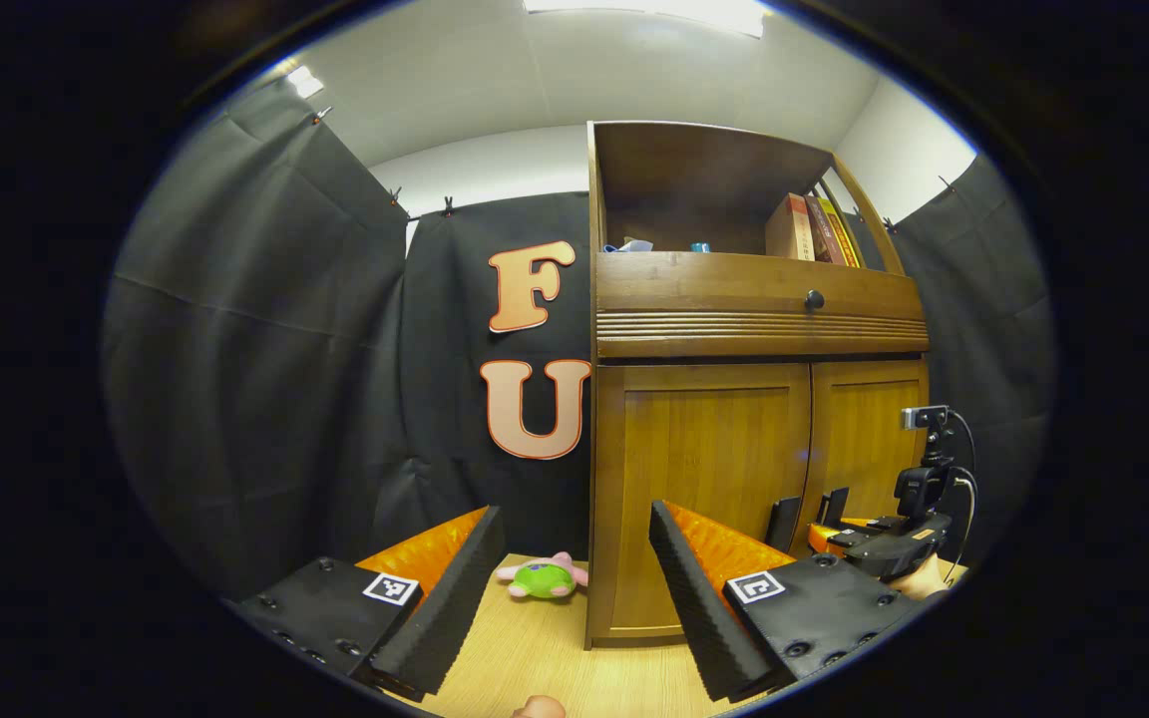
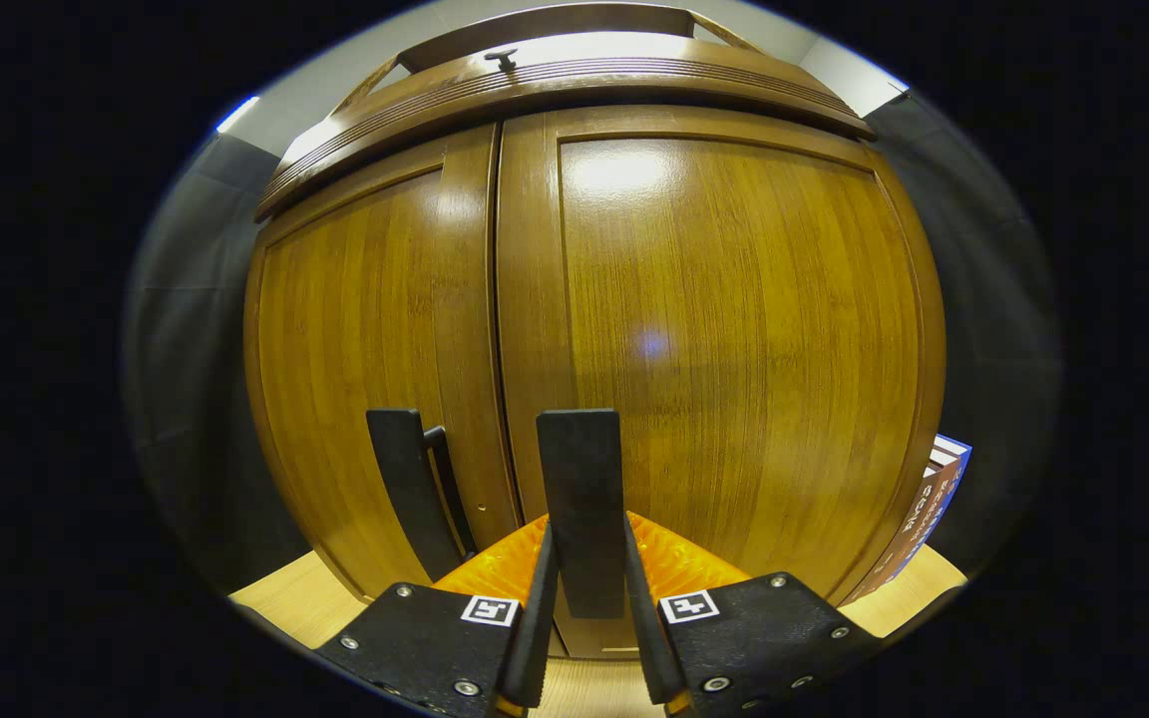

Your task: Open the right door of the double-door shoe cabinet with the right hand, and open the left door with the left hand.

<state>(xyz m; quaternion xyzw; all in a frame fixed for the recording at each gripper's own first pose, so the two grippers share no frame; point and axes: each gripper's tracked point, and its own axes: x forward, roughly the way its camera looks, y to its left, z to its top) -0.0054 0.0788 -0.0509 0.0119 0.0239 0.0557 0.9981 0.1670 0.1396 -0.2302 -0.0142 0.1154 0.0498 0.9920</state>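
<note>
Your left gripper (image 1: pixel 567 588) hangs at the bottom of the left gripper view with its fingers spread wide apart, nothing between them. Beyond it, right of centre, stands the shoe cabinet (image 1: pixel 754 399); both lower doors look closed, the left door (image 1: pixel 709 479) facing you and the right door (image 1: pixel 869 449) narrower at the frame's right. A drawer with a dark knob (image 1: pixel 814 299) runs above the doors, and books (image 1: pixel 814 229) lean in the open shelf on top. A green and pink plush toy (image 1: pixel 543 576) lies on the wooden floor (image 1: pixel 555 648) just beside the cabinet's lower left corner.

At lower right of that view your right gripper (image 1: pixel 810 511) sits close against the doors, near where they meet.

In the right gripper view the doors fill the middle of the frame, left door (image 2: pixel 375 339) and right door (image 2: pixel 734 329) meeting at a seam left of centre. Your right gripper (image 2: pixel 584 598) has its fingers drawn close around a dark upright handle (image 2: pixel 582 499) on the right door; both appear to press its sides. A second dark handle (image 2: pixel 410 489) stands on the left door, just left of it. A book (image 2: pixel 934 499) shows at the lower right edge.
</note>
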